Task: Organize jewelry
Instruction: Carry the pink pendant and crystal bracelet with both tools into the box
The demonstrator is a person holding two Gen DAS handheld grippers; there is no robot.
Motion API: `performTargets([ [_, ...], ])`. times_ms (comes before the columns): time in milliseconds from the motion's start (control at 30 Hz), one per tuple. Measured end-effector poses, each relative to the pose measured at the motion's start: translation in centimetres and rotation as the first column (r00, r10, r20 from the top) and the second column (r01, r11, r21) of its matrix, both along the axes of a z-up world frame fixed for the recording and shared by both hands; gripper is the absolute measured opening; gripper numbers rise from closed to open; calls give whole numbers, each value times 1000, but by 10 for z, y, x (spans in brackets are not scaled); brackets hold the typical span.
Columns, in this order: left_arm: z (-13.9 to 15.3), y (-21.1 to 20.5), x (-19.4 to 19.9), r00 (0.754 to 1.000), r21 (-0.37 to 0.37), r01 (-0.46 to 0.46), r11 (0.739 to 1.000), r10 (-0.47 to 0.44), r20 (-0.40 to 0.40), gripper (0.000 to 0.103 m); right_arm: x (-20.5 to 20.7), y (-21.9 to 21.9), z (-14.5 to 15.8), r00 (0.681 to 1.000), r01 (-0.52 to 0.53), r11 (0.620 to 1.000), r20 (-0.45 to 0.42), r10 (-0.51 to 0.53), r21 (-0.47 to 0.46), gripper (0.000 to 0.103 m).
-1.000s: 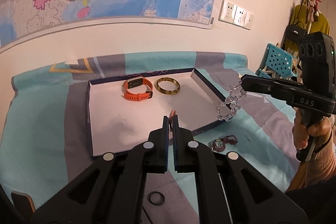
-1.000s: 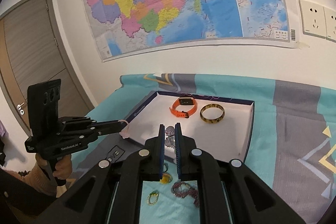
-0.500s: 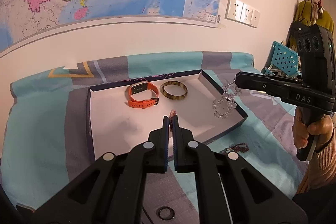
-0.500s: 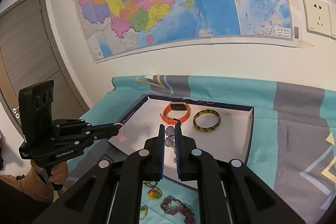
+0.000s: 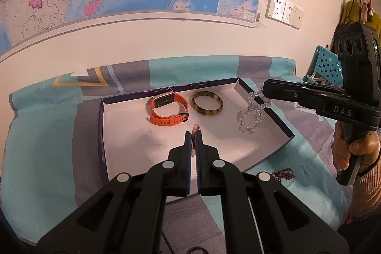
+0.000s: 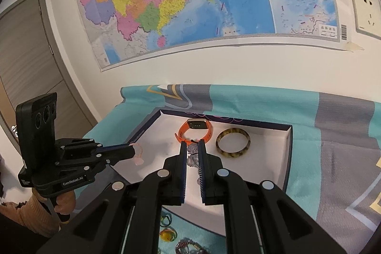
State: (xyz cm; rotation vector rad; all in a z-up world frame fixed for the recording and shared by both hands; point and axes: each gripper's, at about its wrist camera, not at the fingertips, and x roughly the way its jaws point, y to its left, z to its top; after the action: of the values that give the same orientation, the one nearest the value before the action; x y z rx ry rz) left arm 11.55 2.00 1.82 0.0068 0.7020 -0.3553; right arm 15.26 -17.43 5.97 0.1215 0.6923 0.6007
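With the shallow white-lined box [image 5: 104,135] taken as landmark, a thin pink bracelet [image 5: 195,129] is seen clamped in the closed left gripper [image 5: 193,135] above the box's near-left floor, while a clear bead bracelet [image 5: 250,117] is gripped by the closed right gripper [image 6: 192,146] and hangs over the box's right side. The carrying-in step is judged to be in hand, and a lowering and release onto bare lining is called for next. An orange watch band [image 5: 170,108] and a tortoiseshell bangle [image 5: 206,103] lie at the box's back and should be avoided; a dark beaded piece [image 5: 284,174] remains on the cloth [image 5: 42,158] beside the box's near-right corner.
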Motion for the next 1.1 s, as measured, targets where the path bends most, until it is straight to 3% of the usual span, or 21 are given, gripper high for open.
performTargets([
  [1100,-28,-7,40,995,23,-40,999,42,-92,4,38,8,-33,997,0,1000,-83,-1,-6,8],
])
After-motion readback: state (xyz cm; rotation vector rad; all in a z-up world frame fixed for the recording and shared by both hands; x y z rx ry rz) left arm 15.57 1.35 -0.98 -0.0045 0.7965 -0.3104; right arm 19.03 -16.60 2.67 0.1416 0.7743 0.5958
